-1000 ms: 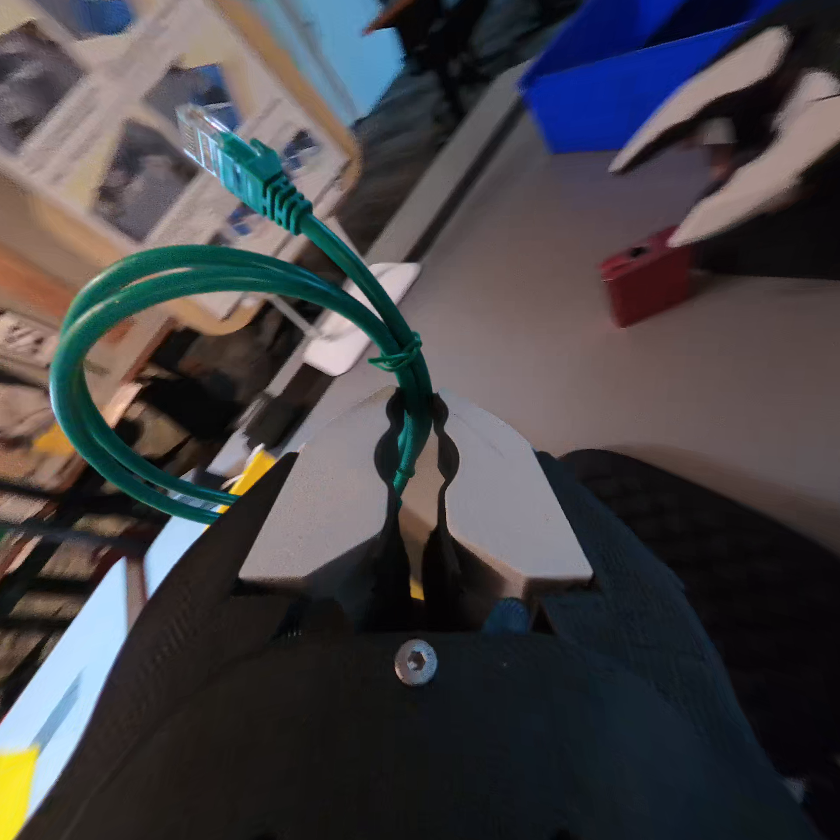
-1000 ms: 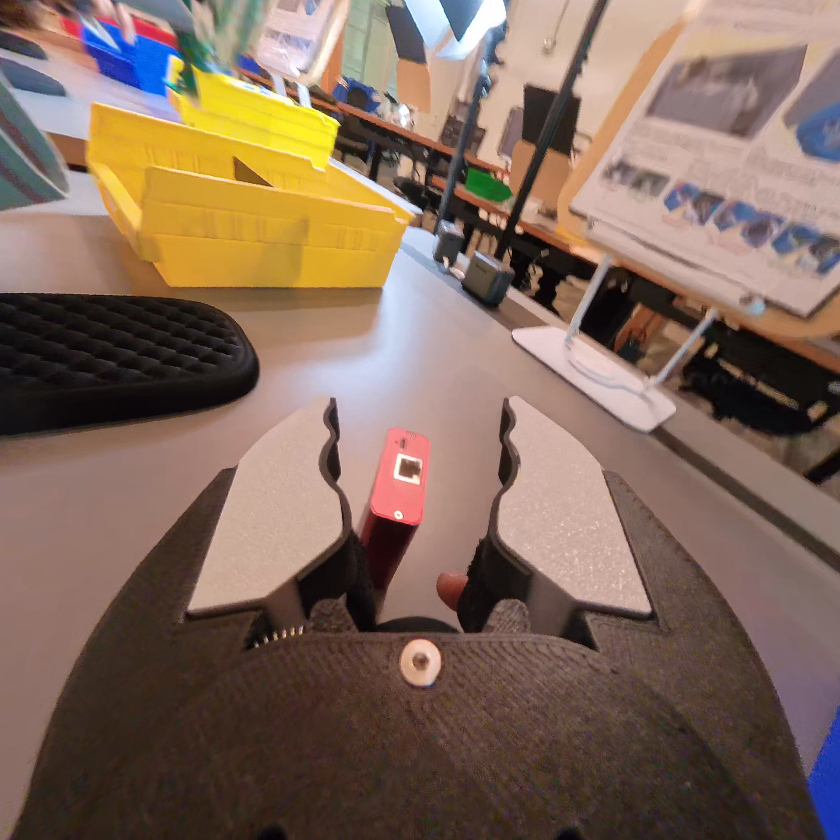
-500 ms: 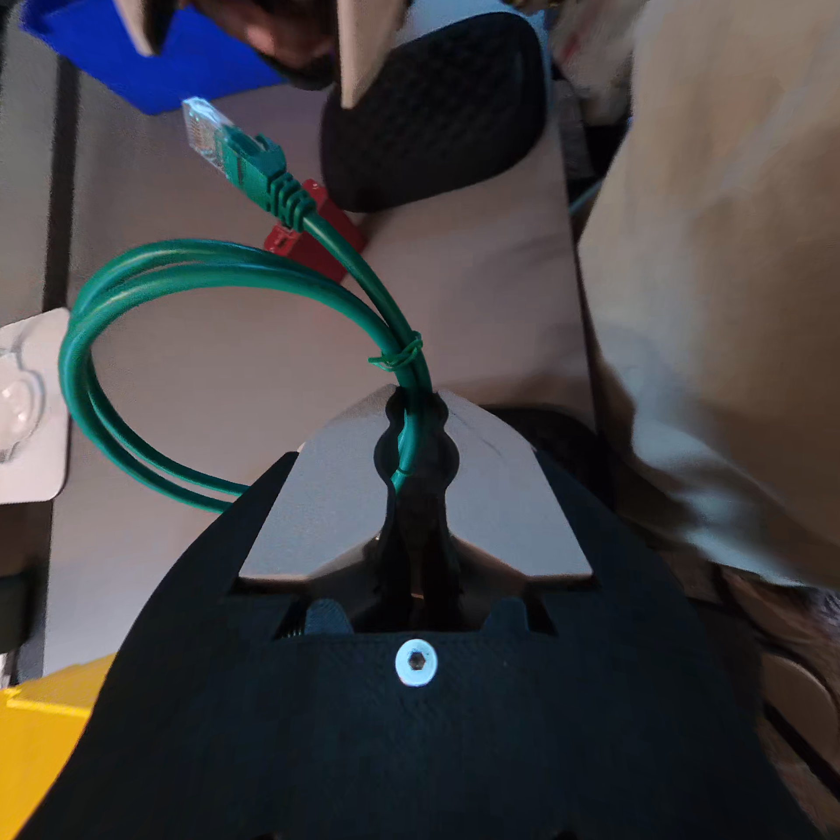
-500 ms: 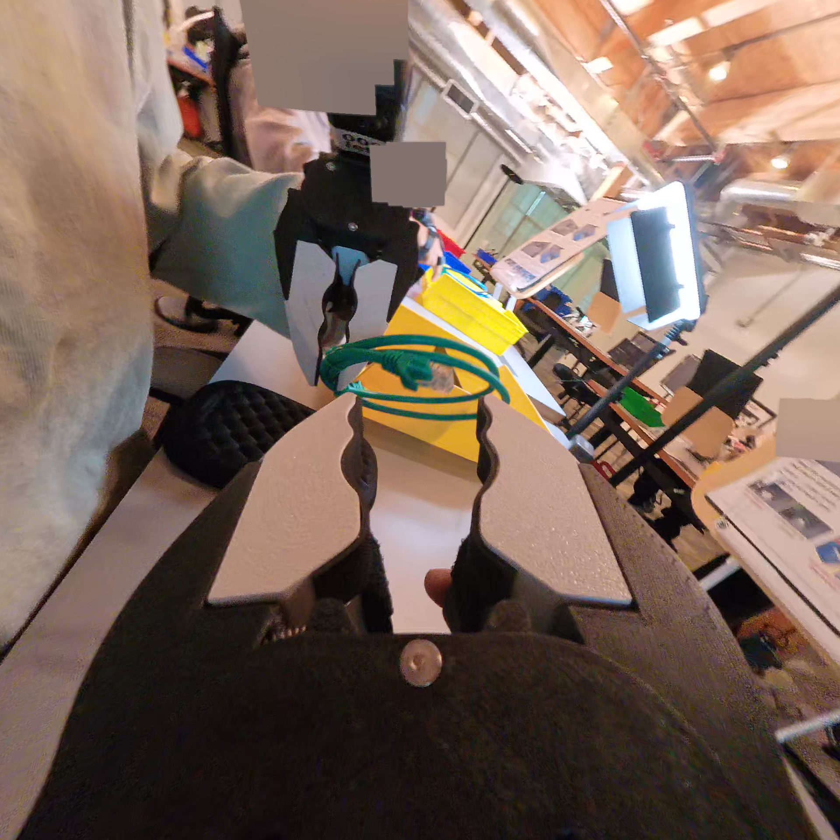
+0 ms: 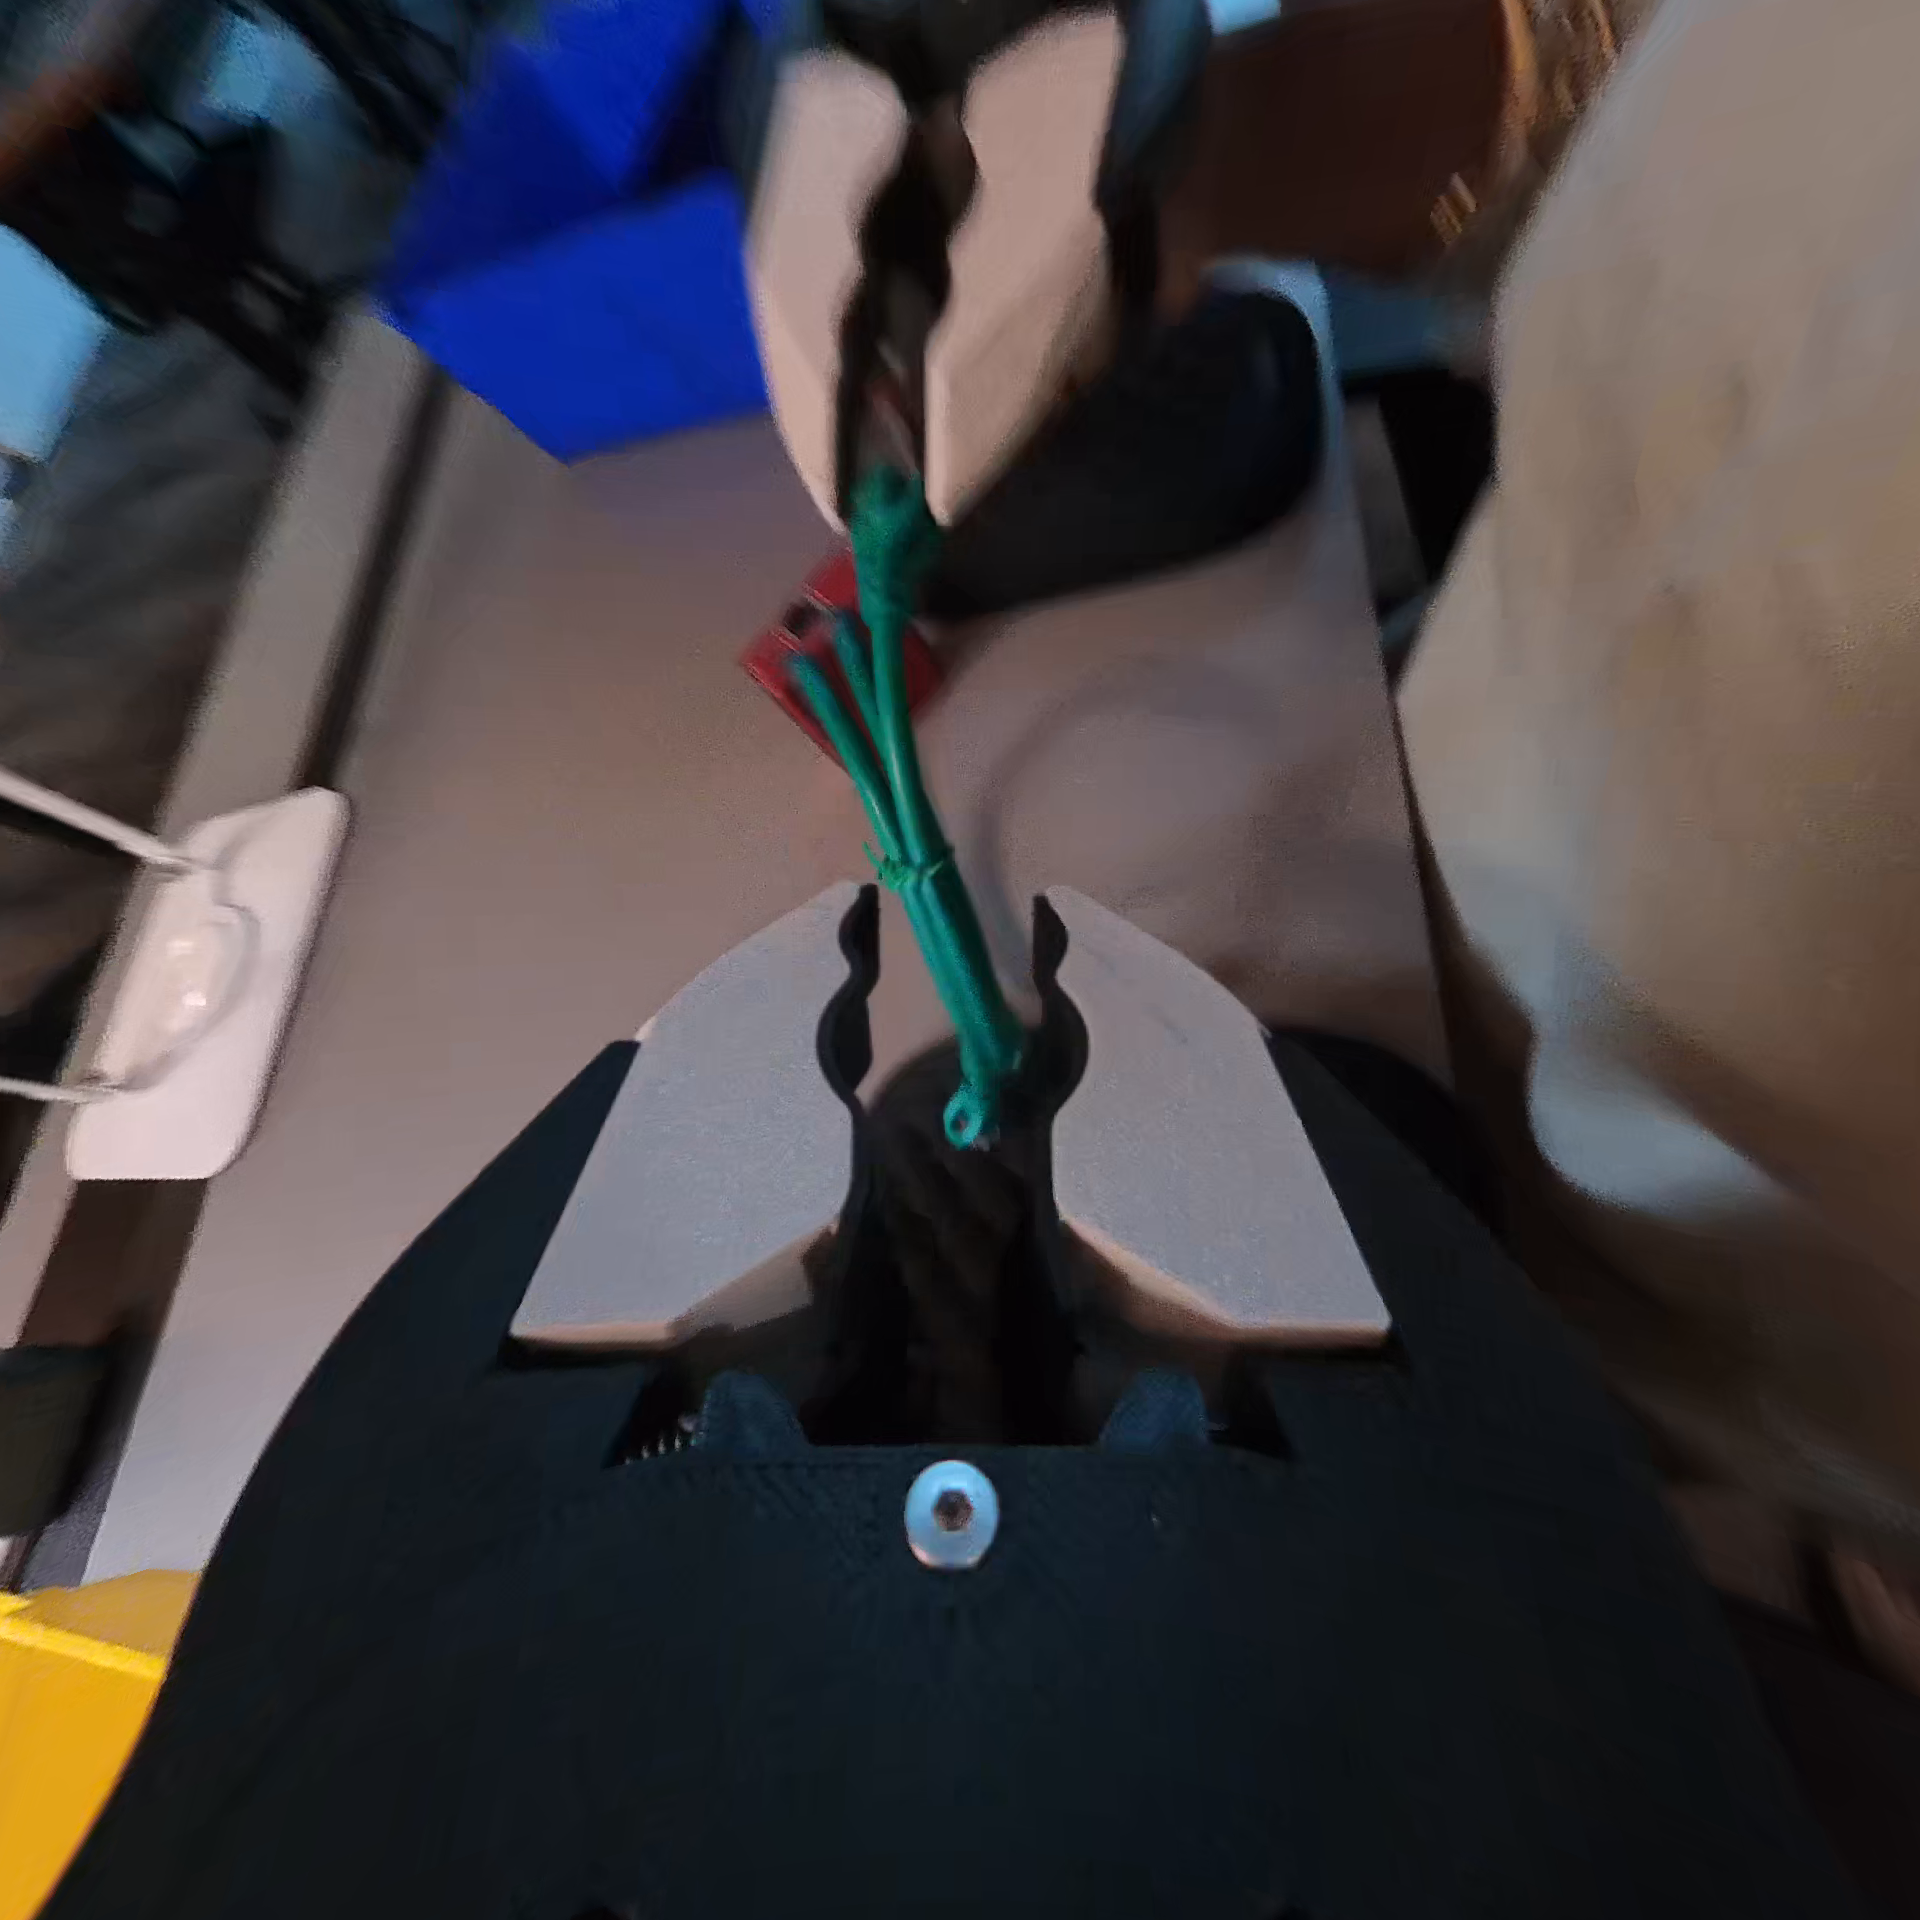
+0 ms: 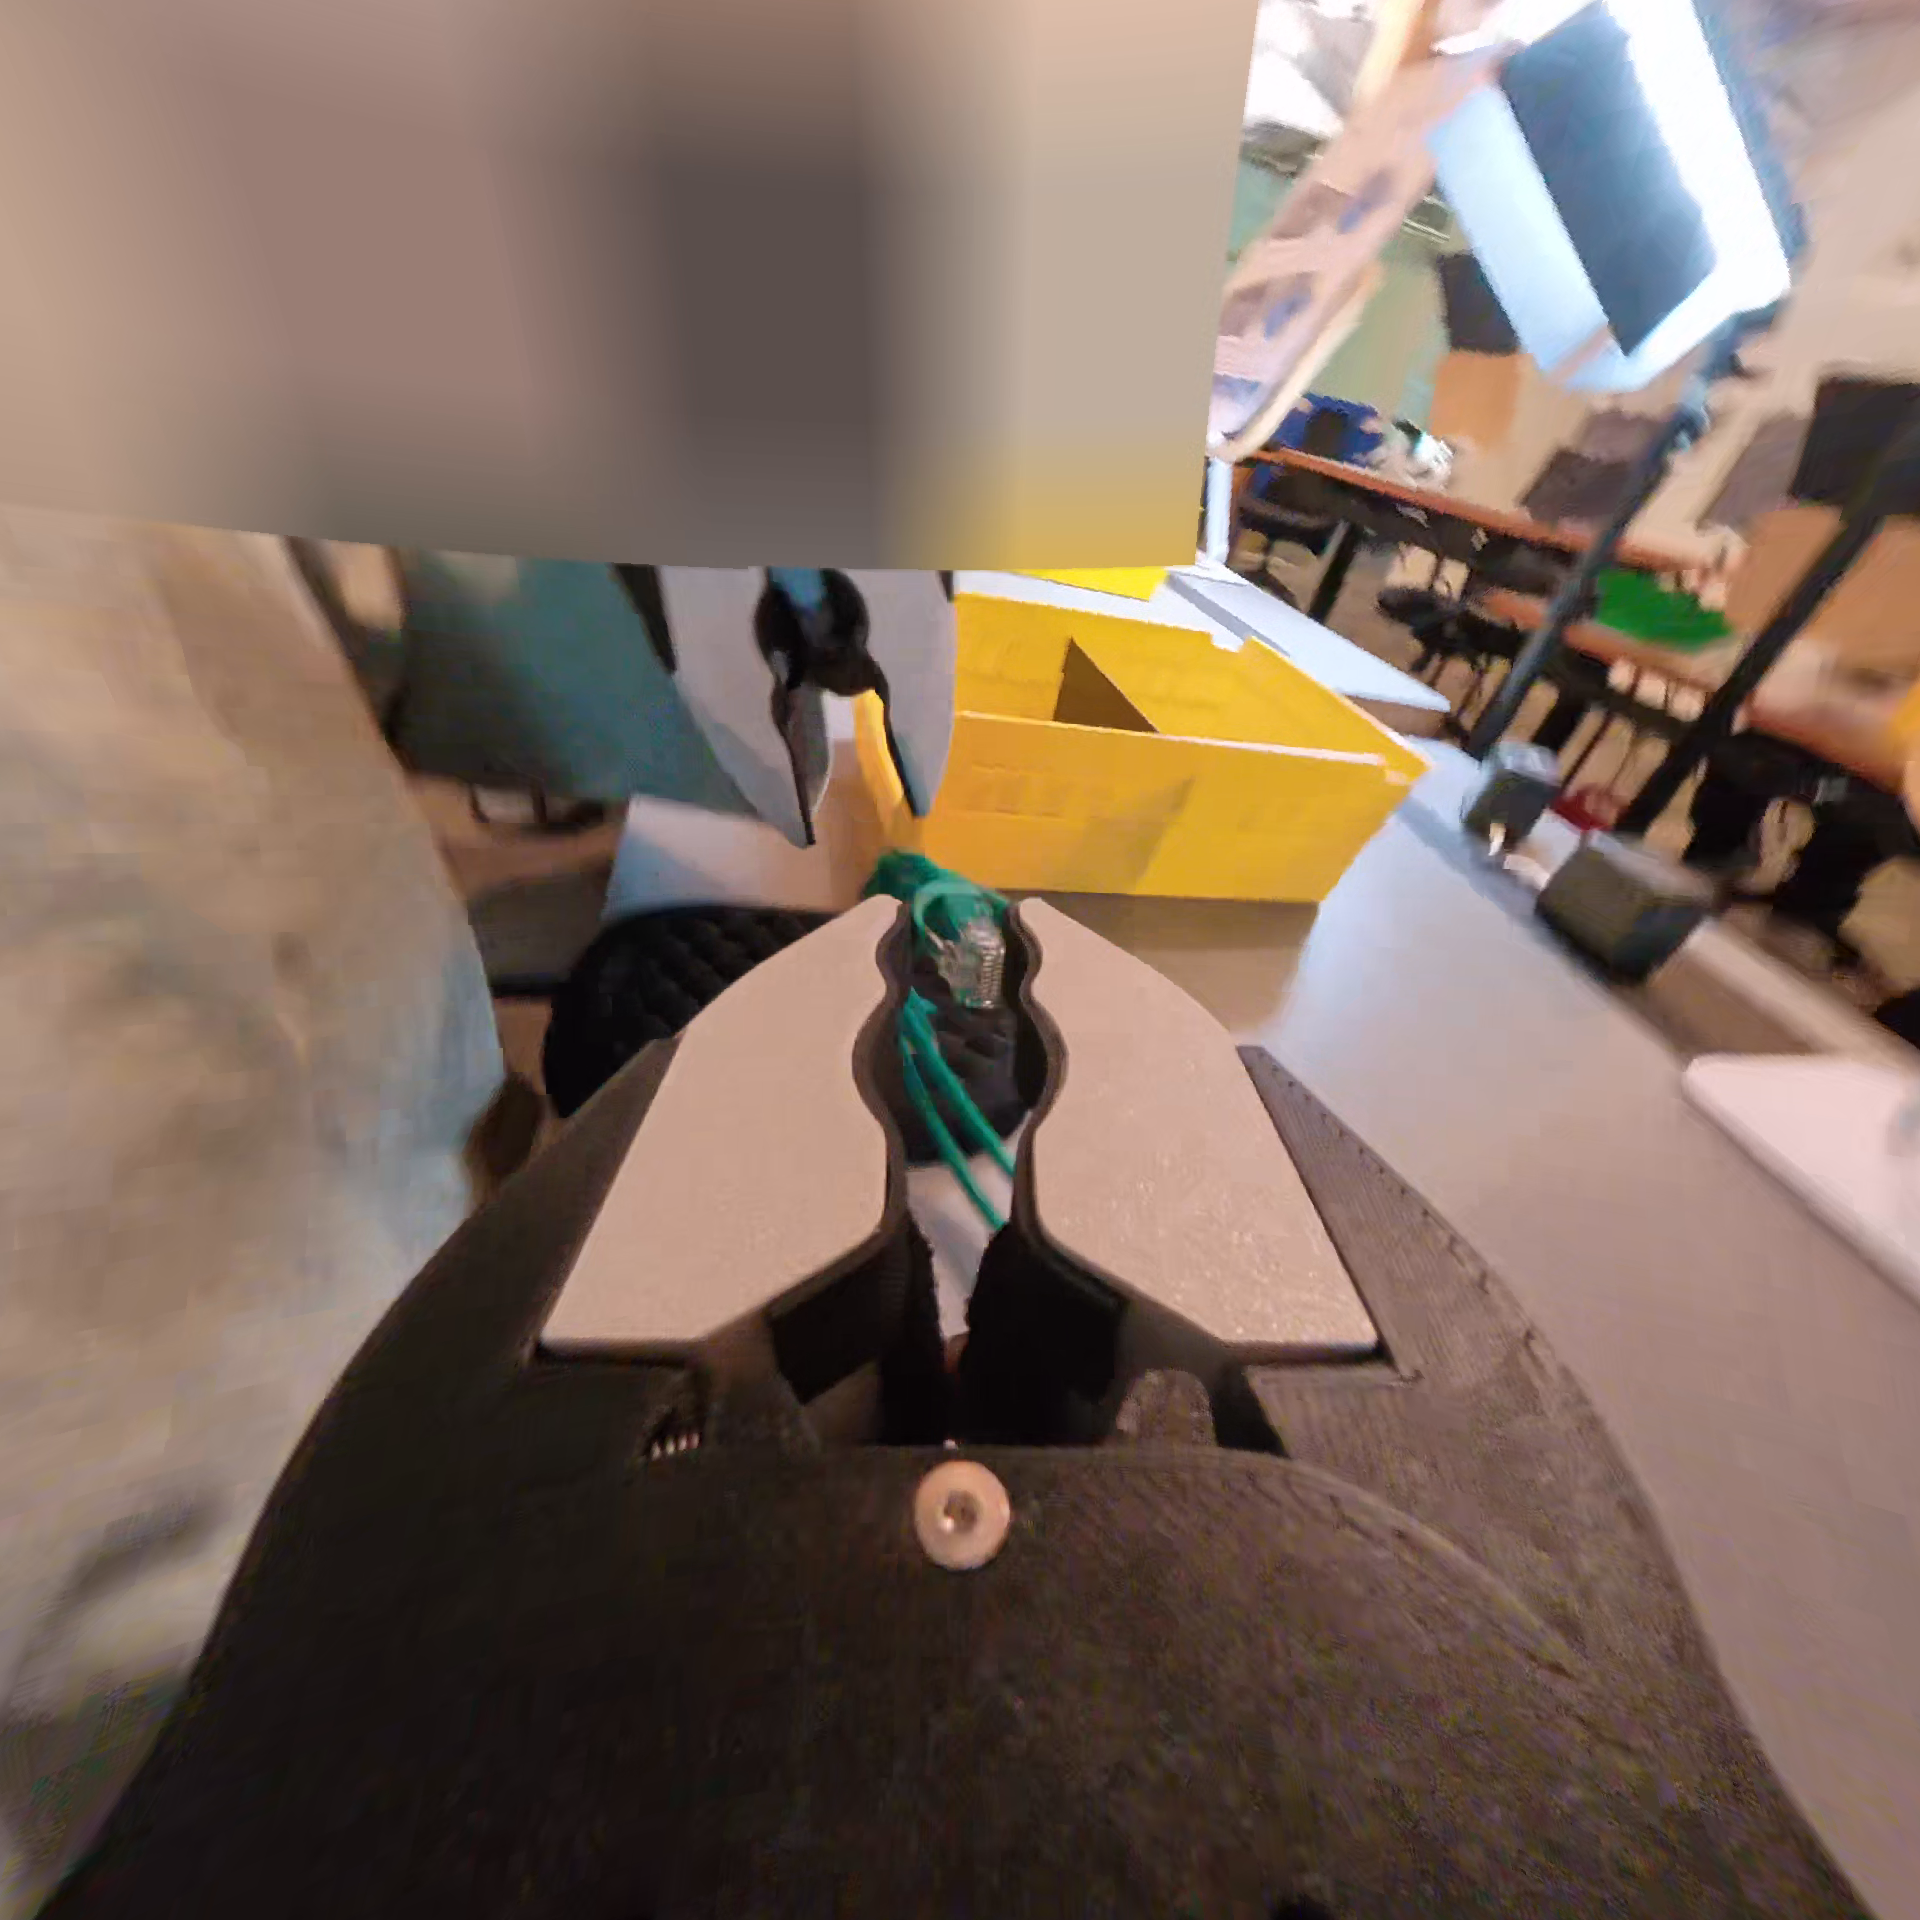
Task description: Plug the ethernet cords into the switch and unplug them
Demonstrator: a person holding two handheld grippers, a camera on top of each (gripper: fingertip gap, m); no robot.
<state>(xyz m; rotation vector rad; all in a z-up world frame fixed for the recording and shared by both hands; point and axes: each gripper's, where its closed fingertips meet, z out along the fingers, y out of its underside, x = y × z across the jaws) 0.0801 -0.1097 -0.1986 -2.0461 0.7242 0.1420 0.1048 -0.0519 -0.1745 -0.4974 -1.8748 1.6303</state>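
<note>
The right gripper (image 6: 956, 930) has its fingers clenched on the plug end of the green ethernet cord (image 5: 914, 831), held in the air above the tabletop (image 5: 582, 831). The left gripper (image 5: 951, 914) stands released around the bundle, seemingly not pinching. The red switch (image 5: 805, 644) lies below.

- nothing readable in either view tbh
- the poster board (image 6: 1311, 234) over by the table's far edge has print on it, but it's blurred to mush
</note>
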